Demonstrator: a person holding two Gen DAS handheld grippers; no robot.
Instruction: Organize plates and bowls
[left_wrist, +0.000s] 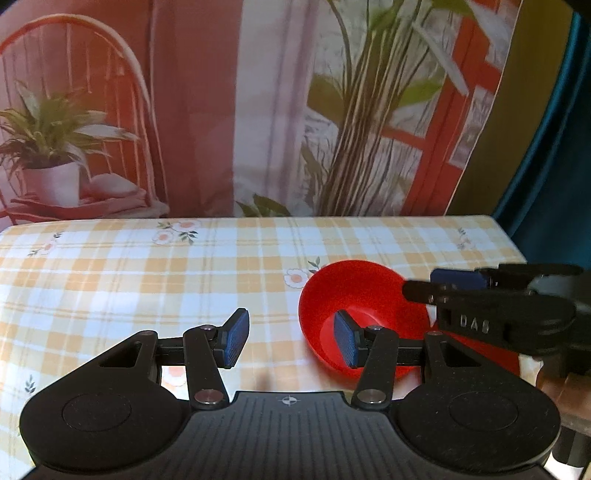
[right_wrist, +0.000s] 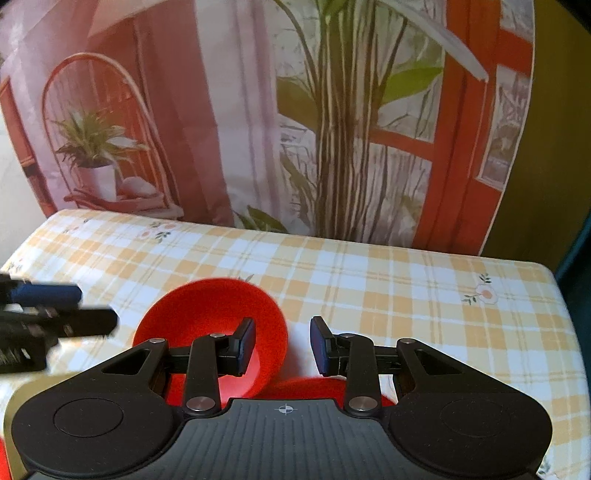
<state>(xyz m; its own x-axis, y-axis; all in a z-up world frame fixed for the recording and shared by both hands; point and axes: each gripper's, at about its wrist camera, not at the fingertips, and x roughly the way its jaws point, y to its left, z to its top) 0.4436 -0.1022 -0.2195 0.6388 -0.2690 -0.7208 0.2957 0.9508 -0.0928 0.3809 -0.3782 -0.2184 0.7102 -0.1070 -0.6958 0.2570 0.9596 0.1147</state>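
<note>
A red bowl (left_wrist: 354, 295) stands on the checked tablecloth; it also shows in the right wrist view (right_wrist: 207, 310). My left gripper (left_wrist: 291, 338) is open, its right finger over the bowl's near rim and its left finger over the cloth. My right gripper (right_wrist: 282, 345) is open, its left finger inside the bowl and its right finger outside, straddling the bowl's right wall. A second red piece (right_wrist: 306, 387), maybe a plate, lies under the right gripper, mostly hidden. The right gripper also shows at the right of the left wrist view (left_wrist: 443, 284).
The table (left_wrist: 147, 280) is covered with a yellow and white checked cloth with flowers. A printed backdrop (left_wrist: 258, 110) of plants and a red window hangs right behind its far edge. A dark teal curtain (left_wrist: 554, 166) hangs at the right.
</note>
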